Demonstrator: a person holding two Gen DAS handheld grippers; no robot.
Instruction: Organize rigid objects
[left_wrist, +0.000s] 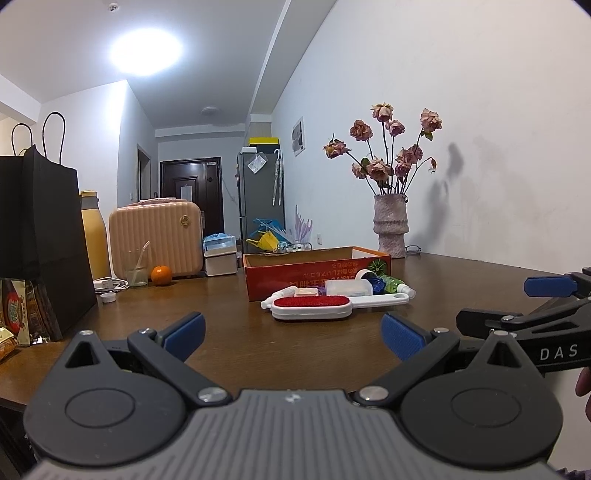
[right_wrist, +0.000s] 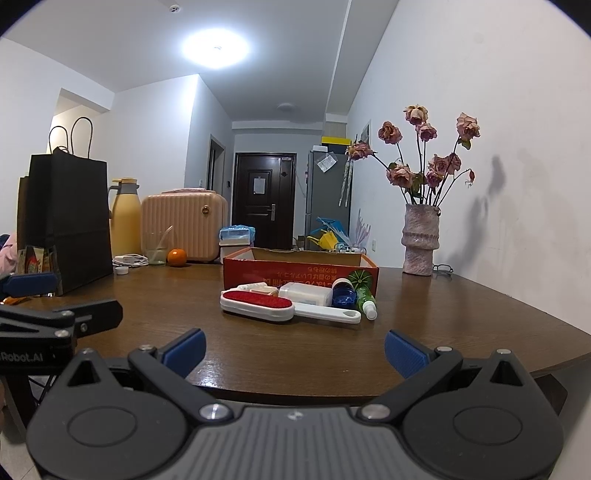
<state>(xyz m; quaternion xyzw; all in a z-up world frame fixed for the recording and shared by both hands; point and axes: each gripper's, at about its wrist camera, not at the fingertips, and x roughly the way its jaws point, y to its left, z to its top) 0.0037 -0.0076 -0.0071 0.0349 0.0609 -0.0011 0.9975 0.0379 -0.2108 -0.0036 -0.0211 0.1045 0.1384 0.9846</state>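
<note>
Ahead of both spread fingers (right_wrist: 404, 352), lint brush (right_wrist: 256, 304) lies untouched.

Brown wooden table (right_wrist: 461, 314) carries red box (right_wrist: 295, 271), lint brush (right_wrist: 258, 304), vase (right_wrist: 421, 240).

"DAS" and "Robot.AI" on hand-held gripper (left_wrist: 554, 317) bodies

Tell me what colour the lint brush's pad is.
Red, set in a white body; the lint brush shows best in the right wrist view.
</note>
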